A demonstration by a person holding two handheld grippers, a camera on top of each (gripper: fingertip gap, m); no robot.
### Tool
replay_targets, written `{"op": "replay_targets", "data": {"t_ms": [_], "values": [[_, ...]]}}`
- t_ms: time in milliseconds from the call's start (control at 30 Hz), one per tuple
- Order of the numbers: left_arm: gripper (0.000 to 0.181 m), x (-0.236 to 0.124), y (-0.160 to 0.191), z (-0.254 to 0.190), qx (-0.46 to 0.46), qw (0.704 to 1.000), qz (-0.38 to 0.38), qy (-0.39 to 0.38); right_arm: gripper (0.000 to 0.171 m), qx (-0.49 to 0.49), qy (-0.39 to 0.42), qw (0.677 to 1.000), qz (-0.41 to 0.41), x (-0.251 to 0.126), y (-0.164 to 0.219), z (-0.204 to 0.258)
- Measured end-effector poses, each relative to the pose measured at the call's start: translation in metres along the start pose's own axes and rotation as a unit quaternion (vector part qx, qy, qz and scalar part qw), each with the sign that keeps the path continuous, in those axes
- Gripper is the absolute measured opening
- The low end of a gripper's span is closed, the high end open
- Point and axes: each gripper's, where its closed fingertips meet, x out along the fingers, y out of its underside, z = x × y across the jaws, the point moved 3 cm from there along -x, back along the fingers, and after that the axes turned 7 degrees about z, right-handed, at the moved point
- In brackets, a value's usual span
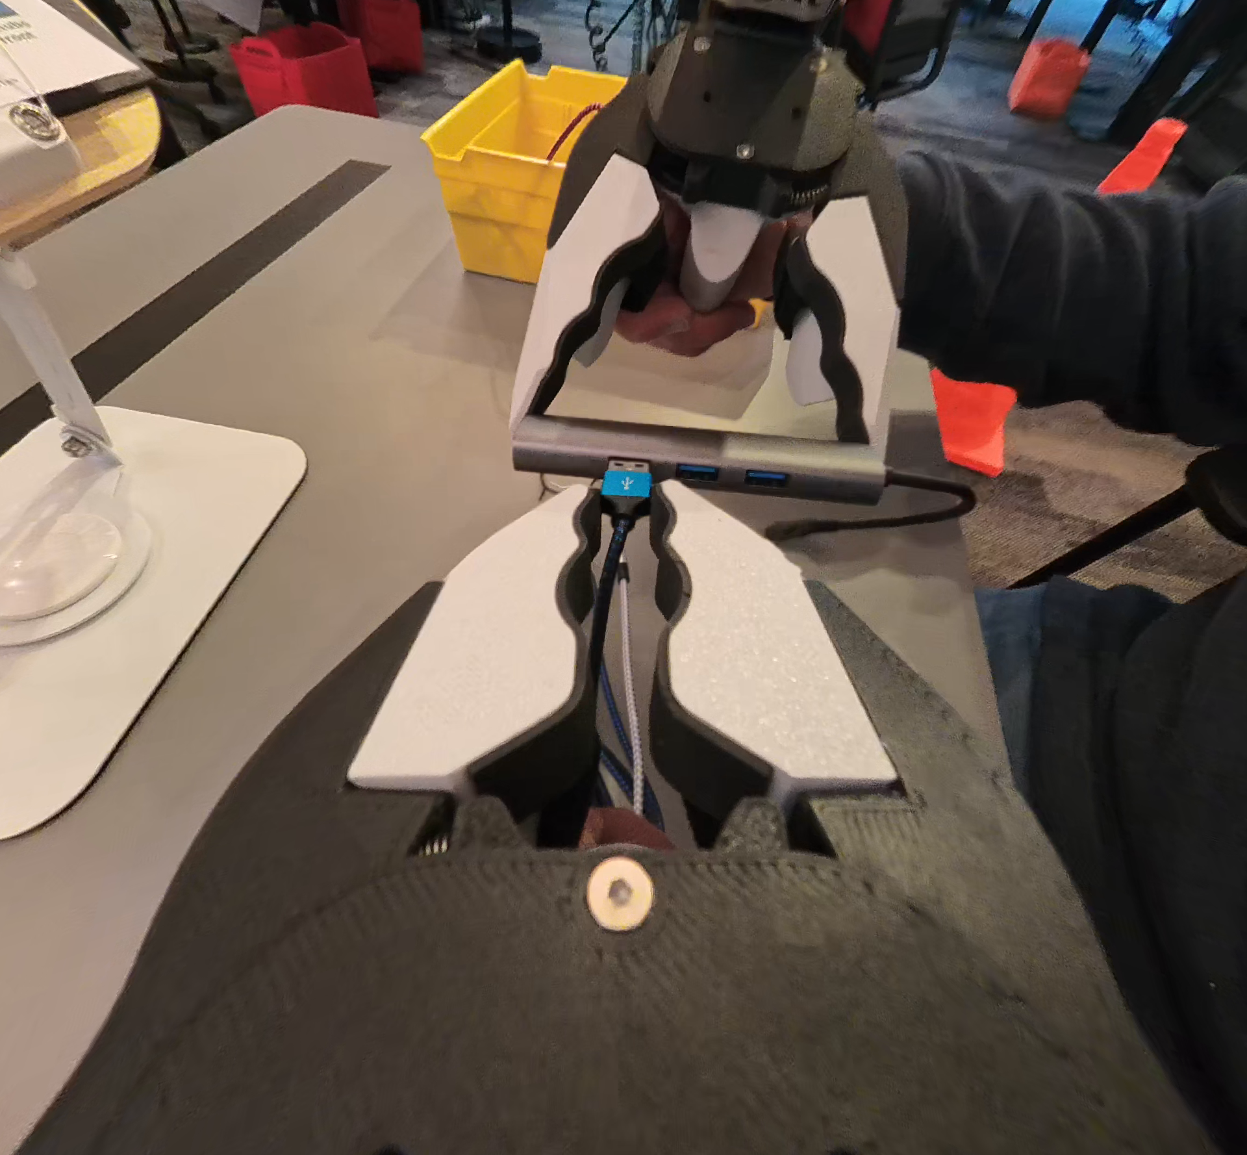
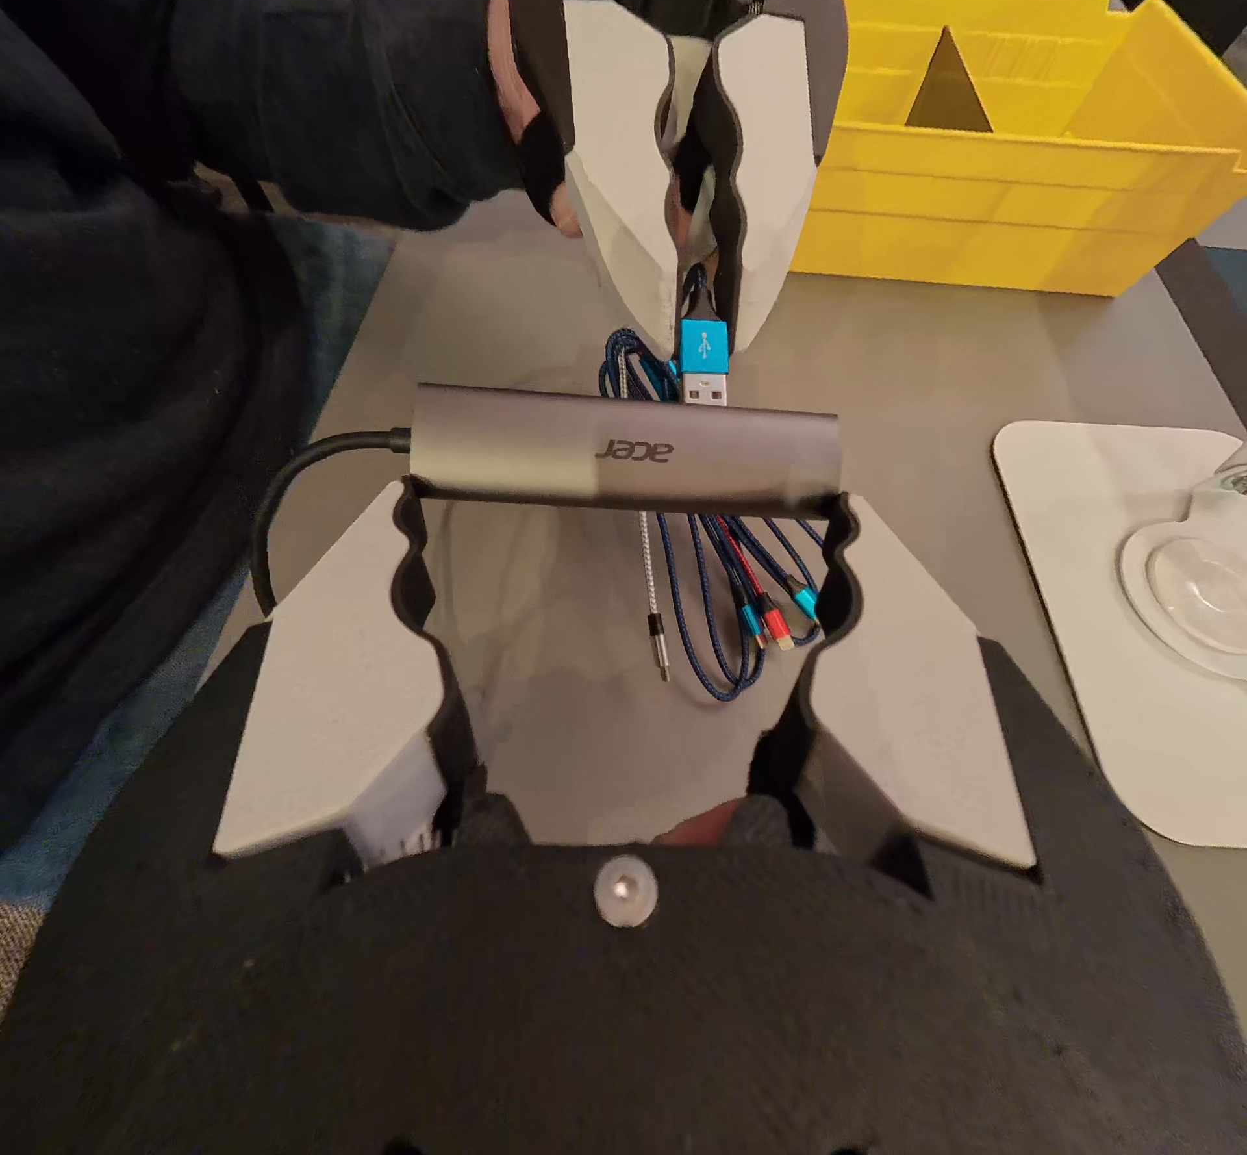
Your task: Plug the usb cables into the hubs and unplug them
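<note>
A grey USB hub (image 1: 695, 451) (image 2: 624, 451) is held lengthwise between the fingertips of my right gripper (image 2: 624, 502) (image 1: 698, 427), above the grey table. My left gripper (image 1: 626, 491) (image 2: 705, 340) is shut on a blue USB-A plug (image 1: 627, 481) (image 2: 704, 346). The plug's metal tip (image 2: 705, 390) sits at the hub's leftmost port, partly in. Two blue ports (image 1: 732, 473) beside it are free. The cable's braided strands and several small end connectors (image 2: 769, 616) hang below the hub. The hub's own black lead (image 1: 897, 508) trails off to the side.
A yellow plastic bin (image 1: 503, 178) (image 2: 1012, 164) stands on the table behind the hub. A white stand base (image 1: 135, 583) (image 2: 1133, 583) with a clear dome lies to one side. The table edge (image 1: 945, 556) is near the person's dark sleeve (image 1: 1079, 286). There is about 4 cm between the tips of the two grippers.
</note>
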Motion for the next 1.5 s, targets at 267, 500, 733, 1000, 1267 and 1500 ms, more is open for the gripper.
{"op": "replay_targets", "data": {"t_ms": [267, 500, 733, 1000, 1267, 1500], "values": [[0.013, 0.002, 0.001, 0.001, 0.006, 1.0, 0.017, -0.004, 0.116, -0.014, 0.008, 0.999, 0.039, 0.002, 0.002, -0.001], [0.013, 0.003, 0.002, -0.001, 0.009, 1.0, 0.018, 0.0, 0.115, -0.014, 0.005, 0.999, 0.032, 0.002, 0.002, 0.001], [0.013, 0.002, 0.001, -0.003, 0.0, 1.0, -0.001, 0.016, 0.115, -0.018, 0.002, 1.0, 0.007, -0.001, -0.001, 0.003], [0.013, 0.0, -0.002, -0.003, -0.015, 0.998, -0.036, 0.042, 0.115, -0.022, 0.0, 0.999, -0.03, -0.004, -0.007, 0.005], [0.014, 0.002, 0.001, -0.005, -0.022, 0.998, -0.049, 0.042, 0.115, -0.018, 0.005, 0.999, -0.036, -0.001, -0.007, 0.006], [0.017, -0.006, -0.008, -0.001, -0.019, 0.998, -0.066, 0.007, 0.116, -0.006, 0.034, 0.998, -0.053, -0.007, -0.012, 0.0]]}}
